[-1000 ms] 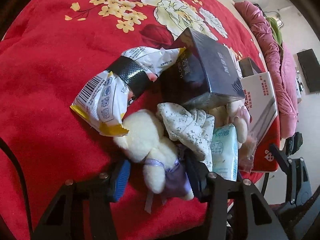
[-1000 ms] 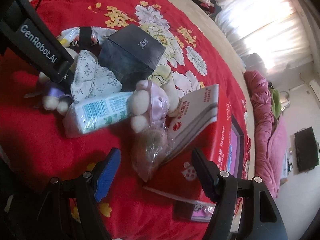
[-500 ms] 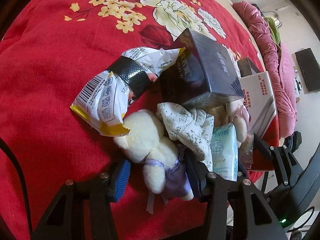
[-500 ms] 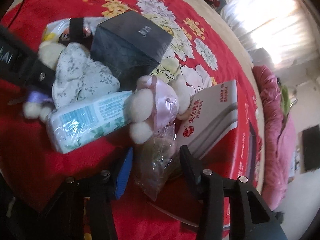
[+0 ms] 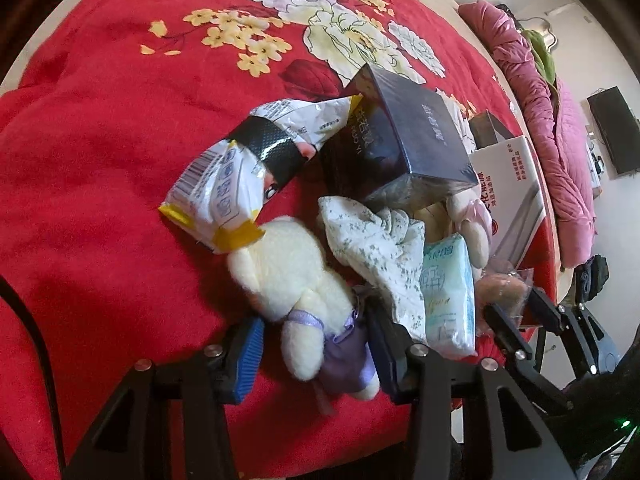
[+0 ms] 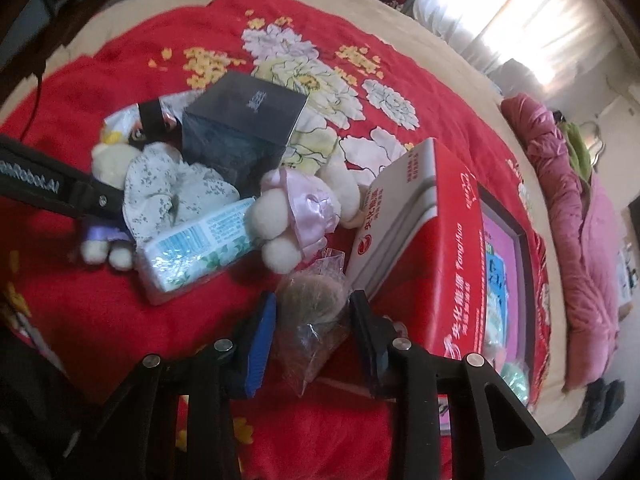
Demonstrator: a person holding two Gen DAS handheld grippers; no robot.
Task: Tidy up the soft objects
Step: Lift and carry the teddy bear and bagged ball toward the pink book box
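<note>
A cream plush toy in a purple dress lies on the red floral blanket, its lower body between the fingers of my left gripper, which is shut on it. Beside it lie a floral cloth and a tissue pack. My right gripper is shut on a clear bag holding a brown fuzzy item. A second plush in a pink satin dress lies above that bag, next to the tissue pack and the floral cloth.
A dark box and a white and yellow snack bag sit behind the plush. A red and white carton stands right of my right gripper, touching the bag. Pink bedding lies at the far right.
My right gripper has moved forward over the clear bag and its fingers have closed in on it. My left gripper has stayed on the cream plush.
</note>
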